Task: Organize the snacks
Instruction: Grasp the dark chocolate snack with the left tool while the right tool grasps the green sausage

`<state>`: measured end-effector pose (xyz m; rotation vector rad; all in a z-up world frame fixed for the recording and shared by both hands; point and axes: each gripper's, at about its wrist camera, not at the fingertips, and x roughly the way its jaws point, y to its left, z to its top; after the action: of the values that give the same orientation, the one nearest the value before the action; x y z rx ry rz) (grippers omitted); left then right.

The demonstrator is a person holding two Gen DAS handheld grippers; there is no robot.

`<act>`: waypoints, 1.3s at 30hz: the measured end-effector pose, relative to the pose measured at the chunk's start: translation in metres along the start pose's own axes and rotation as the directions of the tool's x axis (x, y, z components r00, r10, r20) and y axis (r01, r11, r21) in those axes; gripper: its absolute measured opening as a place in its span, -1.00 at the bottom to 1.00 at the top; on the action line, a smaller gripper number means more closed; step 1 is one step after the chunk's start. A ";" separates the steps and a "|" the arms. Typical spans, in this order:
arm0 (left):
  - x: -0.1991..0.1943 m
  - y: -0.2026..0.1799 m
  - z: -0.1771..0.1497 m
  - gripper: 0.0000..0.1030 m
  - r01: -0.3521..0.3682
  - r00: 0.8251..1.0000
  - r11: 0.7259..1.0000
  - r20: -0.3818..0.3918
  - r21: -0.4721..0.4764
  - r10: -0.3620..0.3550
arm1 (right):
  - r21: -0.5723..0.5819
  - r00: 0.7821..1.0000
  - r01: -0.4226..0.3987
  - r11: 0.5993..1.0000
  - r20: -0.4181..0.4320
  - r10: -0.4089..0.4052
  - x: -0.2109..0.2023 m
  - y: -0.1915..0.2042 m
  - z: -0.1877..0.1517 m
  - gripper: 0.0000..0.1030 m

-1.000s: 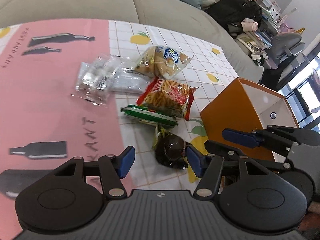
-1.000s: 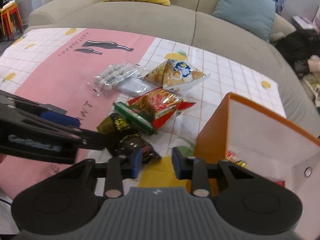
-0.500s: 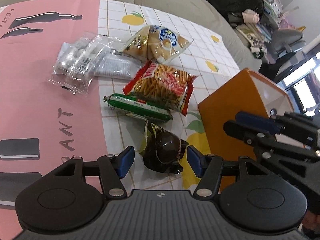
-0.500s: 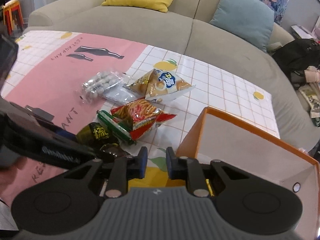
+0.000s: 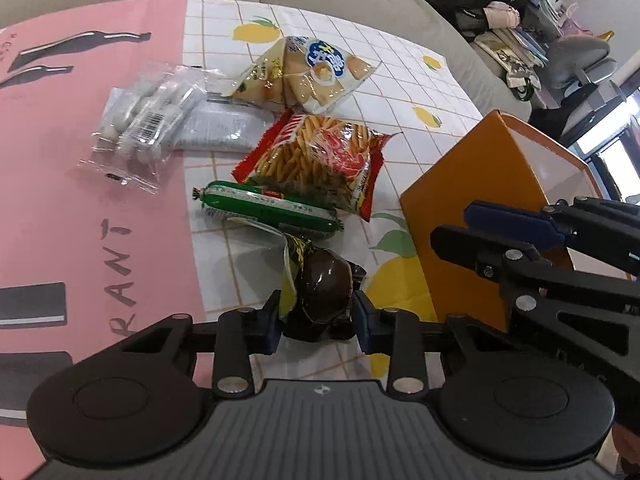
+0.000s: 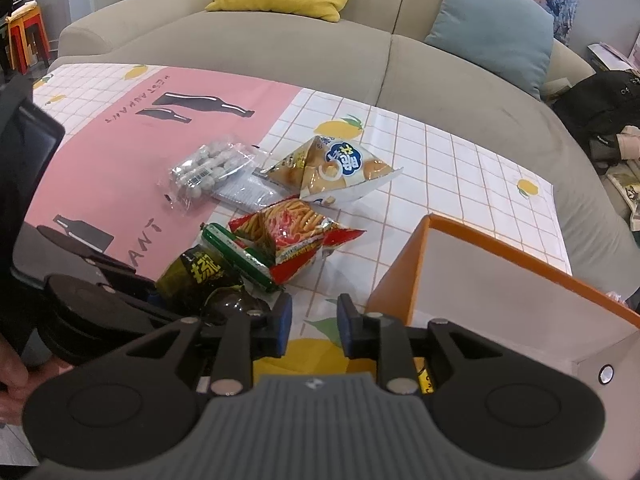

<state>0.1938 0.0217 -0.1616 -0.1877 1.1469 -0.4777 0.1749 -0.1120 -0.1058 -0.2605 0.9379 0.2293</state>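
My left gripper [image 5: 316, 322] is shut on a dark brown snack pouch [image 5: 322, 288] with a yellow-green top, low on the table; the pouch also shows in the right wrist view [image 6: 208, 276]. Beyond it lie a green sausage stick [image 5: 268, 206], a red bag of snack sticks [image 5: 316, 160], a triangular biscuit bag [image 5: 308, 76] and clear packets of white sweets [image 5: 140, 128]. The orange box [image 5: 460, 240] stands to the right. My right gripper [image 6: 314, 326] is open, narrowly, and empty beside the box's near corner [image 6: 400, 276].
The table has a pink and white lemon-print cloth [image 6: 120, 160]. A beige sofa [image 6: 360, 60] with yellow and blue cushions runs behind it. Something yellow lies inside the orange box [image 6: 424, 372]. Clutter and a chair [image 5: 580, 64] stand at the far right.
My left gripper moved forward and closed on the dark pouch. My right gripper drew back a little and stayed beside the orange box.
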 end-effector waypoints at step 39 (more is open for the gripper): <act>-0.048 0.074 -0.020 -0.04 -0.112 0.993 0.979 0.016 -0.170 0.116 | -0.338 0.964 -0.212 0.917 -0.229 0.138 0.104 0.062 0.051 -0.51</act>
<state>0.1798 0.1105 -0.1582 -0.2731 1.1667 -0.2757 0.2544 -0.0288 -0.1690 -0.5466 1.1198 0.5526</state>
